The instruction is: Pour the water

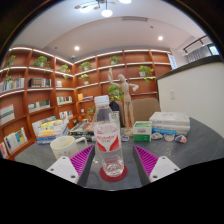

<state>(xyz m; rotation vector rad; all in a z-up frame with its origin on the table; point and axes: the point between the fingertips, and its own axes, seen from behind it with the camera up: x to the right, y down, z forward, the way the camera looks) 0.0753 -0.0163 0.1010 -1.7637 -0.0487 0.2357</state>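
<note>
A clear plastic bottle [108,140] stands upright on the grey surface [190,148] between the fingers [84,160], which are apart. Probably light, thin-walled and slippery; best gripped mid-body, at the label.

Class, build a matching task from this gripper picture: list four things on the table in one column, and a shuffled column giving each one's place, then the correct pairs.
Column one
1. water bottle
2. pale bowl
3. clear plastic box
4. green and white carton

Column two
A. beyond the right finger, farthest right
B. between the gripper fingers
C. beyond the left finger
D. just left of the clear box

Pairs: 1-B, 2-C, 3-A, 4-D
</note>
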